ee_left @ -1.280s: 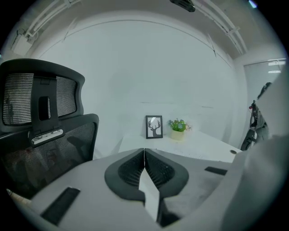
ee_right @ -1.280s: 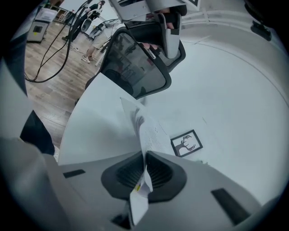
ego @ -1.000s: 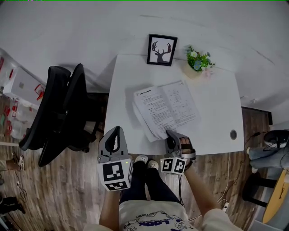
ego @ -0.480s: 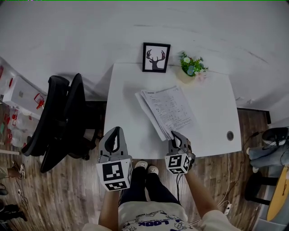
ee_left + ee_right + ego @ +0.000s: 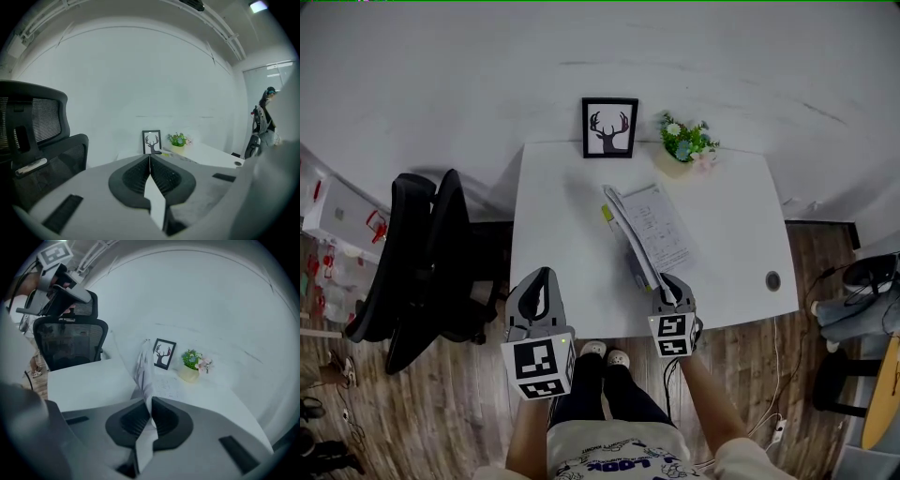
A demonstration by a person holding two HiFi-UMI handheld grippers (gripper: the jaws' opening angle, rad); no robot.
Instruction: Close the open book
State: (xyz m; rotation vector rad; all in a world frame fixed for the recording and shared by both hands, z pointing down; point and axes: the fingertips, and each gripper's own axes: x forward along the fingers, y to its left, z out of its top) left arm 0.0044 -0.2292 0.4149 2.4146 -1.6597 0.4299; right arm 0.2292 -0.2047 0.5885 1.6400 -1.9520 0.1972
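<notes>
A book [image 5: 649, 230] is lying half open on a white table [image 5: 741, 225], near the middle and toward the near edge. Its long axis is running from the near edge toward the far left, pointing roughly at a framed deer picture [image 5: 609, 127] standing at the far edge.

A sheaf of its pages [image 5: 143, 366] is standing almost upright on edge, with a printed page lying flat just to its right. The sheaf appears to be held up like this so it can be swung over to the left to shut the book; judging by that, the closing is about halfway done.

The right gripper [image 5: 667, 286] is at the book's near end, its jaws pressed together on the near corner of the raised pages, which are rising straight out from between them.

The left gripper [image 5: 544, 277] is hovering off the near left edge of the table, well apart from the book, its jaws together with nothing between them.

A small potted plant [image 5: 684, 141] is sitting right of the picture. A black office chair [image 5: 422, 253] is standing left of the table.
</notes>
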